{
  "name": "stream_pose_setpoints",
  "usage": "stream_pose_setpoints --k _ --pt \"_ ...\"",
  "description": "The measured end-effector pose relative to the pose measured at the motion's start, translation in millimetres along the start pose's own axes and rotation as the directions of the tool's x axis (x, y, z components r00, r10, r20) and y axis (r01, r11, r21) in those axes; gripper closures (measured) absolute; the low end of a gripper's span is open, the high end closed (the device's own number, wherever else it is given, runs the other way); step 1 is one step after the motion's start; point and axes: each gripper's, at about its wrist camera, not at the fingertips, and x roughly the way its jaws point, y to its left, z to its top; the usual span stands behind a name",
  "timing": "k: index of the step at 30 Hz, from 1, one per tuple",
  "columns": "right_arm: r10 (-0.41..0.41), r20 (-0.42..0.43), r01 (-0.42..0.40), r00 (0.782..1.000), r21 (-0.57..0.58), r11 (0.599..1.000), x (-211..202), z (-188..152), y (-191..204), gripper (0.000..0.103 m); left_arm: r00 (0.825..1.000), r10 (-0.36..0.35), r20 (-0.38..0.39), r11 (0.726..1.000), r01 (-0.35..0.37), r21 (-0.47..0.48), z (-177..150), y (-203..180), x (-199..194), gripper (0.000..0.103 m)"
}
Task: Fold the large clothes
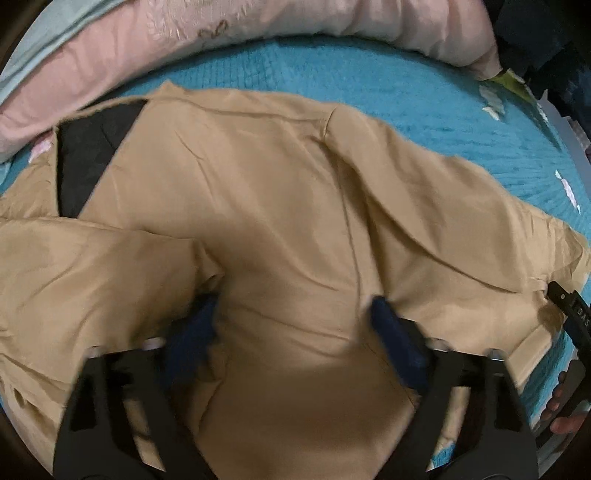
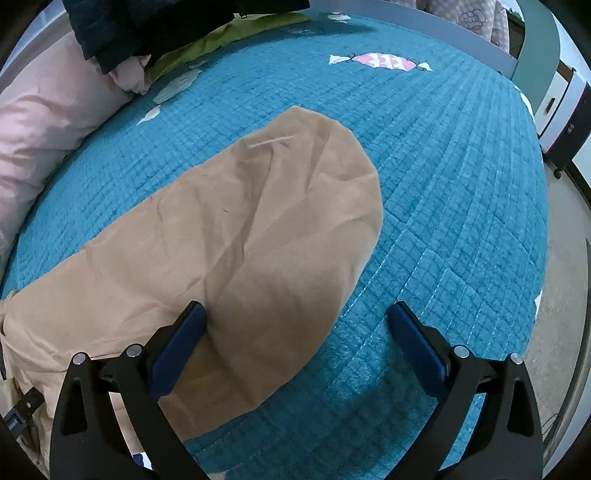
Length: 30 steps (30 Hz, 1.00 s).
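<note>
a tan coat [image 1: 258,206] lies spread on a teal quilted bedspread [image 1: 369,96], which carries everything here. left wrist view, from left to right: a pink pillow [image 1: 110,55] runs along the far edge of the bedspread; below it the coat's black lining [image 1: 88,162] shows at an opened flap near the far left; one sleeve [image 1: 92,280] lies folded in over the body on the left side, and the other sleeve [image 1: 461,229] reaches out toward the right edge. the left gripper [image 1: 291,325] points steeply down onto the middle of the coat, its blue pads [image 1: 391,332] standing apart with a raised ridge of tan cloth between them; the blur hides whether the pads press on it. at the far right edge part of the other black tool and some fingertips [image 1: 561,424] show. right wrist view, from left to right: the pink pillow [image 2: 48,122] and a dark garment [image 2: 155,29] sit at the far left corner; the tan sleeve end [image 2: 266,221] lies flat across the middle of the bedspread; a pink candy motif [image 2: 380,61] marks the far edge. the right gripper [image 2: 295,332] has its jaws spread wide, the left pad touching the sleeve's cloth, the right pad over bare bedspread.
</note>
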Motion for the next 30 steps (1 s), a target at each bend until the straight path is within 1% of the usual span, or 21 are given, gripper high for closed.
stream_pose_setpoints --k 1,2,3,4,5,7,8,9,10,12,13,14,15,16,17,18,19,20,22,24,30 --pt "0.001 0.001 -0.001 1.0 0.0 1.0 1.9 0.6 2.0 0.007 1.0 -0.008 0.011 1.0 0.008 0.007 -0.7 -1.1 -5.0 0.048" --pt "0.002 0.001 -0.002 1.0 0.0 1.0 1.8 0.9 1.9 0.007 1.0 -0.021 0.017 1.0 0.021 0.014 -0.4 -3.5 -10.0 0.061" --pt "0.002 0.001 -0.002 1.0 0.0 1.0 1.2 0.7 1.8 0.007 0.999 -0.041 0.018 0.999 0.041 0.019 -0.4 -5.8 -13.9 0.077" --pt "0.001 0.001 -0.001 1.0 -0.002 1.0 0.4 -0.2 1.9 0.007 0.997 -0.071 0.014 0.997 0.07 0.021 -1.1 -7.9 -16.8 0.085" --pt "0.0 0.001 0.0 1.0 -0.005 1.0 0.3 -0.2 2.7 0.007 0.998 -0.066 0.015 0.998 0.066 0.023 -1.1 -8.8 -18.3 0.087" --pt "0.002 0.001 -0.002 1.0 -0.015 1.0 -0.1 -0.8 3.7 0.007 0.997 -0.074 0.021 0.997 0.073 0.038 0.2 -10.7 -21.4 0.098" --pt "0.002 0.001 -0.002 1.0 -0.018 1.0 -0.3 -1.2 3.7 0.007 0.995 -0.096 0.03 0.994 0.094 0.046 0.7 -11.2 -24.0 0.102" --pt "0.004 0.002 -0.004 1.0 -0.02 1.0 -0.4 -1.7 3.6 0.007 0.995 -0.093 0.026 0.994 0.092 0.052 1.7 -12.5 -22.1 0.102" --pt "0.005 0.002 -0.005 1.0 -0.02 1.0 -0.2 -2.3 3.2 0.007 0.996 -0.088 0.001 0.994 0.088 0.061 2.7 -13.1 -16.1 0.102" --pt "0.011 0.004 -0.011 1.0 -0.018 1.0 0.2 -2.8 2.5 0.007 0.995 -0.098 -0.033 0.994 0.1 0.045 7.8 -16.3 2.1 0.103" --pt "0.013 0.004 -0.013 1.0 -0.017 1.0 0.6 -2.7 2.5 0.007 0.992 -0.118 -0.038 0.993 0.119 0.023 7.8 -12.3 9.7 0.103" --pt "0.014 0.008 -0.014 1.0 -0.017 1.0 0.5 -3.0 2.8 0.007 0.987 -0.156 -0.03 0.988 0.156 -0.012 6.8 -5.1 15.6 0.103" --pt "0.017 0.01 -0.016 1.0 -0.02 1.0 0.7 -2.7 3.4 0.007 0.984 -0.175 -0.027 0.984 0.174 -0.031 5.4 -0.7 15.4 0.103" --pt "0.018 0.014 -0.018 1.0 -0.023 1.0 -0.4 -1.4 3.8 0.01 0.98 -0.197 -0.027 0.979 0.195 -0.053 6.3 3.4 15.7 0.103" --pt "0.028 0.024 -0.028 0.999 -0.022 0.999 -2.2 0.6 4.0 0.028 0.977 -0.212 -0.029 0.975 0.209 -0.069 6.7 6.4 15.6 0.103" --pt "0.064 0.04 -0.063 0.997 -0.013 0.998 -6.9 3.3 3.6 0.042 0.976 -0.213 -0.03 0.975 0.211 -0.07 7.2 6.7 15.4 0.103" --pt "0.103 0.053 -0.103 0.993 0.002 0.995 -12.2 6.4 3.0 0.07 0.979 -0.202 -0.028 0.978 0.2 -0.059 7.0 4.8 14.8 0.103" --pt "0.141 0.062 -0.142 0.988 0.018 0.99 -17.5 9.4 2.4 0.084 0.982 -0.187 -0.024 0.982 0.186 -0.044 7.0 2.2 14.3 0.103" --pt "0.198 0.105 -0.202 0.974 0.027 0.979 -35.8 18.1 4.5 0.089 0.986 -0.165 -0.019 0.986 0.165 -0.026 7.1 -1.5 13.4 0.103" --pt "0.243 0.153 -0.245 0.958 -0.007 0.97 -56.0 25.5 11.0 0.091 0.988 -0.157 -0.014 0.987 0.156 -0.034 6.3 -1.9 12.9 0.103" --pt "0.335 0.236 -0.323 0.912 -0.088 0.942 -115.6 38.6 34.5 0.094 0.987 -0.16 -0.015 0.986 0.159 -0.043 8.2 1.2 15.4 0.102"
